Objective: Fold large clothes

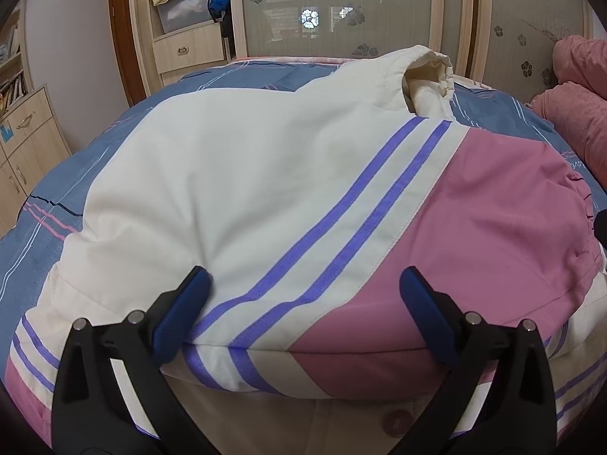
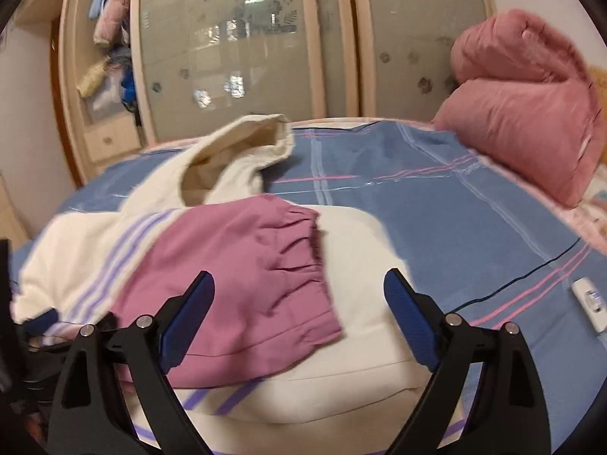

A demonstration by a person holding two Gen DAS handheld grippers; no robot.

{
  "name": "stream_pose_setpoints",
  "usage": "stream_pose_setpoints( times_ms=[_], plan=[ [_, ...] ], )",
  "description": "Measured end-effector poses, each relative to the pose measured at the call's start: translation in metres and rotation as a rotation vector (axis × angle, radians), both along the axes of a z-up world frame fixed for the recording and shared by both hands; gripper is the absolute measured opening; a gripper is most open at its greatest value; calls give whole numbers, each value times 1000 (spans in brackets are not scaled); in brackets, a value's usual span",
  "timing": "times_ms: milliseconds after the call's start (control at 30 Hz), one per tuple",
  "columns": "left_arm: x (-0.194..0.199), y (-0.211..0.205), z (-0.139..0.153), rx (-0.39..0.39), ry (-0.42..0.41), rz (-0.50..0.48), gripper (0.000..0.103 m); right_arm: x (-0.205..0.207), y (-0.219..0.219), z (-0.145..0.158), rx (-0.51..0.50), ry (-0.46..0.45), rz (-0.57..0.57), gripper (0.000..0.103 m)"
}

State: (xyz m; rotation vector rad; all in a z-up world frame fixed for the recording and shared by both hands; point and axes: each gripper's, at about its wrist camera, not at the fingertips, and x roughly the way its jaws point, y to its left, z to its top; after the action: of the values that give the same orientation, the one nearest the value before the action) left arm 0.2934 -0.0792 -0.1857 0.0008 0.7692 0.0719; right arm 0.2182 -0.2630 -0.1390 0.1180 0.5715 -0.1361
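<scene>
While both grippers hung wide apart over the jacket [image 1: 235, 174], I was between folds, holding nothing.

My left gripper [image 1: 303, 314] hovered with its jaws spread over the folded front edge, and my right gripper [image 2: 299, 318] stood just as wide above the pink sleeve [image 2: 246, 265], which lay across the cream body on the bed [image 2: 436, 220]. The hood [image 2: 242, 151] was not yet tucked. By my reckoning, the next move called for pinching an edge cleanly and carrying it over without dragging the sleeve loose.
</scene>
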Motion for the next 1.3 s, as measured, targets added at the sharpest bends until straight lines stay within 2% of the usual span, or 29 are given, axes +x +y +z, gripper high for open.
stream_pose_setpoints(
  times_ms=[33, 67, 133, 167, 467, 600, 733, 800, 900, 933, 1067, 1200, 1267, 1300],
  plan=[
    [0, 0, 0, -1, 0, 0, 101, 6, 0, -6, 0, 42, 2, 83],
    [-1, 1, 0, -2, 0, -1, 101, 16, -2, -19, 12, 130, -1, 77],
    [-1, 1, 0, -1, 0, -1, 101, 29, -7, -38, 59, 231, 5, 77],
    [0, 0, -1, 1, 1, -1, 101, 32, -11, -40, 85, 246, 8, 78],
    [1, -1, -1, 22, 9, -1, 101, 30, -11, -38, 73, 255, 16, 79],
    [2, -1, -1, 19, 8, -1, 101, 20, -16, -23, 95, 165, -23, 78],
    [1, -1, -1, 20, 7, 0, 101, 8, -15, -8, 76, 79, -30, 78],
    [1, -1, -1, 19, 8, -1, 101, 12, -11, -12, 43, 115, -40, 76],
    [1, -1, -1, 20, 8, -1, 101, 29, -12, -35, 70, 239, -24, 76],
    [1, -1, -1, 21, 7, 0, 101, 31, -13, -38, 78, 253, -21, 76],
    [0, -1, 0, 14, -1, 2, 101, 32, -12, -38, 72, 256, -17, 77],
    [-14, 1, 21, 21, -89, 41, 101, 33, -9, -39, 60, 258, -15, 78],
    [-22, 1, 35, 1, -141, 33, 101, 34, -8, -38, 61, 258, -14, 80],
    [-21, 0, 37, -7, -131, 22, 101, 34, -8, -38, 58, 259, -12, 81]
  ],
)
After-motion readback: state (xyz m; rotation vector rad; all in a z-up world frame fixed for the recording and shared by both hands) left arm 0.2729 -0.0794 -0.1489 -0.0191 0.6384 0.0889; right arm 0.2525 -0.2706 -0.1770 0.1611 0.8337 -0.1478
